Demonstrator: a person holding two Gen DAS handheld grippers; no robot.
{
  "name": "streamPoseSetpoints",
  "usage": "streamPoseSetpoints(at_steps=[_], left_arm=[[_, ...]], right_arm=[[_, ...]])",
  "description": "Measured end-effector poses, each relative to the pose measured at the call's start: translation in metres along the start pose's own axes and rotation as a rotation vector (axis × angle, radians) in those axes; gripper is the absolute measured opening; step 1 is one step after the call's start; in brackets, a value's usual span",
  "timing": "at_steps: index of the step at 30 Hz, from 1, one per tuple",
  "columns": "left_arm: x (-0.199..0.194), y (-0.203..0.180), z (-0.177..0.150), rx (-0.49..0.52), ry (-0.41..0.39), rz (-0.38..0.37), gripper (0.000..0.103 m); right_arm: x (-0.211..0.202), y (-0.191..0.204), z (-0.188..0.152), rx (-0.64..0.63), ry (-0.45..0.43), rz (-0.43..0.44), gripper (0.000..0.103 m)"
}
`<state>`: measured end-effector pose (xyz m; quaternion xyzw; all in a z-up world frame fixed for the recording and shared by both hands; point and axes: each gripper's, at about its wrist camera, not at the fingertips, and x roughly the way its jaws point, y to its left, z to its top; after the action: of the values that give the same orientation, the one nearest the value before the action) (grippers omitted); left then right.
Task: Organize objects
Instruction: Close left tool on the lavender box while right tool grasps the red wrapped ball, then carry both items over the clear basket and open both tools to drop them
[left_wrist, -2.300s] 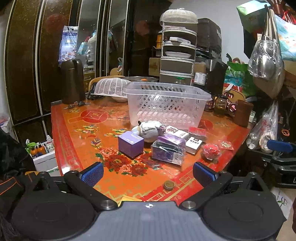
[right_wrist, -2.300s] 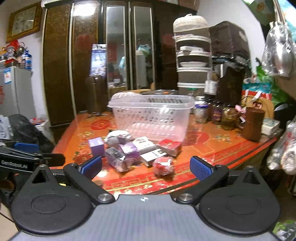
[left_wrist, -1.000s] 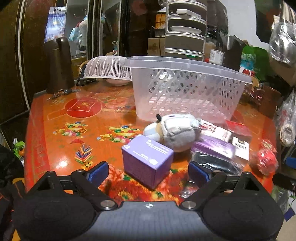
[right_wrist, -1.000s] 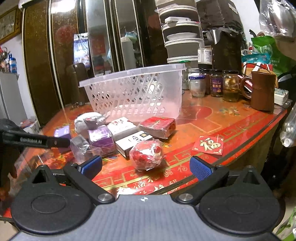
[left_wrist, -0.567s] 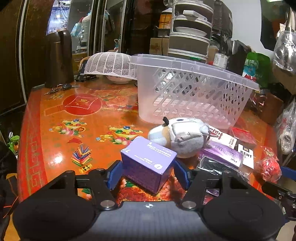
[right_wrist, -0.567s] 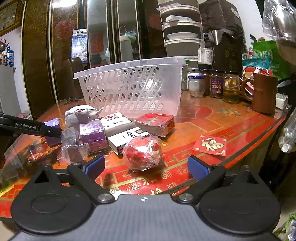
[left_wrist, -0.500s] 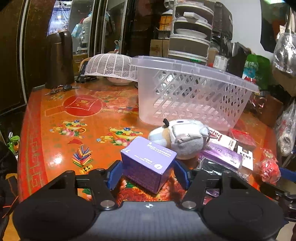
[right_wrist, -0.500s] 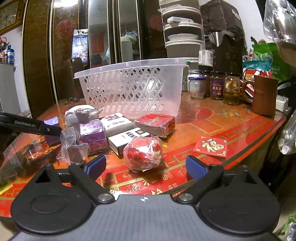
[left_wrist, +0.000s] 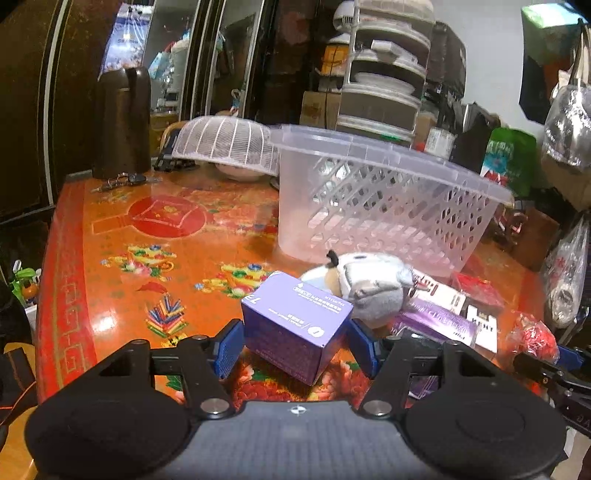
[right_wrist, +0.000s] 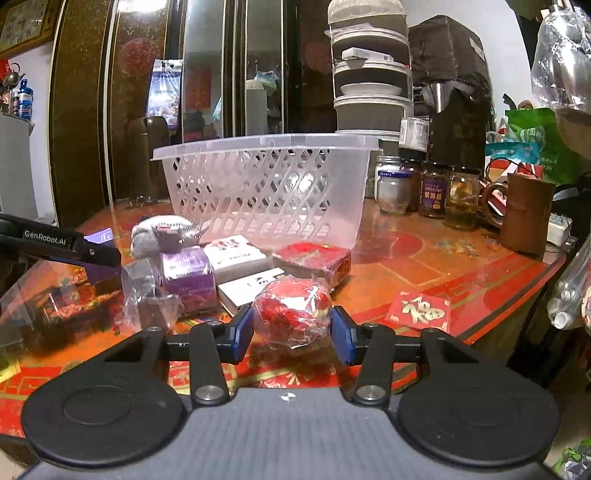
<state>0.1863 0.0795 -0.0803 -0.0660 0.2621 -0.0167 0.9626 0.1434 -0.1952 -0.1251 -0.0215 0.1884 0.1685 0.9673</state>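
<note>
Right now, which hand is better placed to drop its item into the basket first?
Left, probably: its tongs pinch the purple box, nearer the basket. The right tongs flank the red wrapped ball, farther back behind other items.

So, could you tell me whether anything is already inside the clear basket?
No, the clear basket shows only its lattice walls and bare floor.

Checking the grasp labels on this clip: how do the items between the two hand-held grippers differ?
The left hand-held gripper grips a purple box: rigid, flat-faced, printed card. The right hand-held gripper closes on a red wrapped bundle: rounded, crinkly, in clear plastic. The box sits corner-on between its pads; the bundle bulges between its pads. Both lie low over the table, outside the basket.
</note>
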Motion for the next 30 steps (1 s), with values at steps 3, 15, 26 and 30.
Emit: streamPoseSetpoints(at_steps=[3,15,26,30], left_arm=[[-0.005,-0.002,0.000,0.011,-0.027,0.002,0.065],[-0.040,-0.013,0.035,0.022,-0.098,-0.063,0.065],[-0.055,-0.033,0.109,0.058,-0.200,-0.106,0.065],[-0.037,-0.044,0.127,0.058,-0.171,-0.139,0.065]], right_arm=[[-0.002,-0.001,0.006,0.005,-0.013,0.005,0.049],[-0.012,-0.010,0.053,0.000,-0.092,0.053,0.049],[-0.007,-0.015,0.133,-0.036,-0.182,0.065,0.049],[0.003,-0.015,0.150,-0.022,-0.172,0.073,0.049]])
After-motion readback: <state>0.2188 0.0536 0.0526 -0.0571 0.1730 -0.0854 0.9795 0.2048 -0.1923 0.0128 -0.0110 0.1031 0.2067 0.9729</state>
